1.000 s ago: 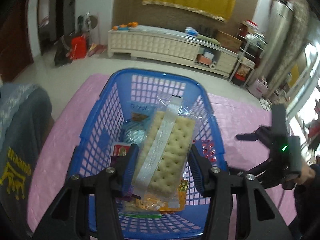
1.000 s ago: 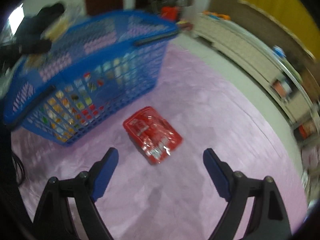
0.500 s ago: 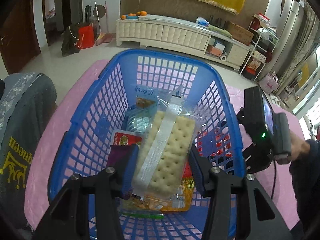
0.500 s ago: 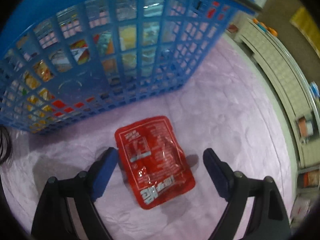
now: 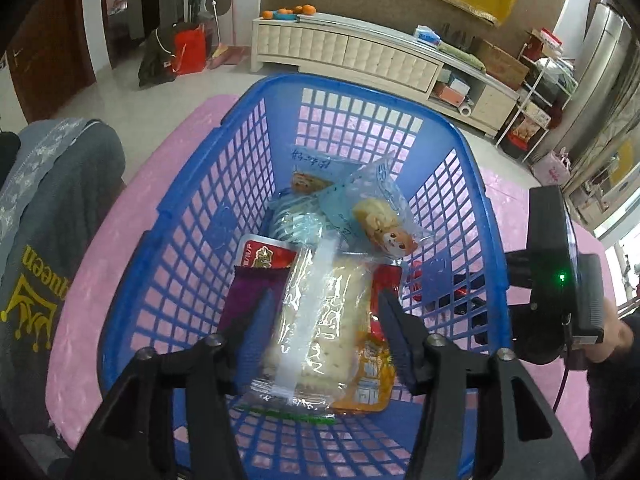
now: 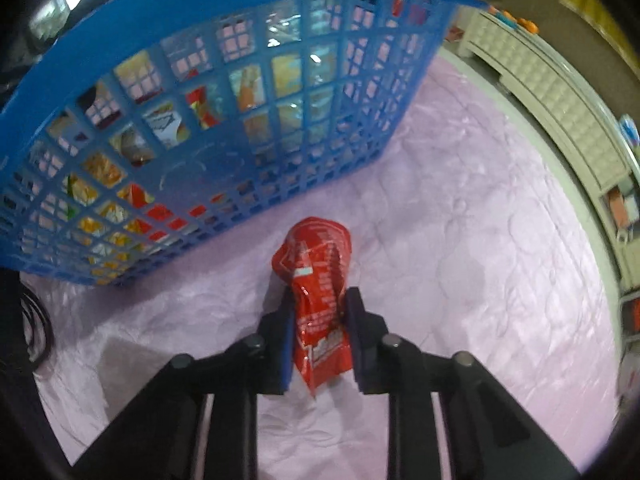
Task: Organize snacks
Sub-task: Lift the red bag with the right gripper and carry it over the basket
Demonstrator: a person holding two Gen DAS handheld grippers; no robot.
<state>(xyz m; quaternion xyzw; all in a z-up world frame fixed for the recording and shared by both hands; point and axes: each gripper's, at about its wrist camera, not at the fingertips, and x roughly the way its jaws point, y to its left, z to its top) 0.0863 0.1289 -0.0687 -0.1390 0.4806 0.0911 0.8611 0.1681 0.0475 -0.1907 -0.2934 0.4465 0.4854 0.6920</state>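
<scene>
A blue mesh basket (image 5: 360, 84) stands on the pink cloth and holds several snack packets. In the left wrist view a clear cracker packet (image 5: 316, 344) lies on top of them, between the fingers of my left gripper (image 5: 325, 300). Its jaws are opening, and a gap shows between the pads and the packet. In the right wrist view my right gripper (image 6: 320, 298) is closing on a red snack packet (image 6: 320, 264) on the cloth beside the basket wall (image 6: 200, 120). The pads pinch the packet, which stands crumpled between them.
Under the crackers lie a clear cake packet (image 5: 380, 224), a red packet (image 5: 264, 258), a purple one (image 5: 248, 292) and an orange one (image 5: 368, 376). A grey garment (image 5: 48, 220) hangs left of the basket. A person's hand (image 5: 616, 336) is at the right. Pink cloth (image 6: 460, 240) stretches right of the basket.
The left jaws have widened and the cracker packet has sunk onto the snacks in the basket. The right gripper came down over the flat red packet and closed, squeezing it upright.
</scene>
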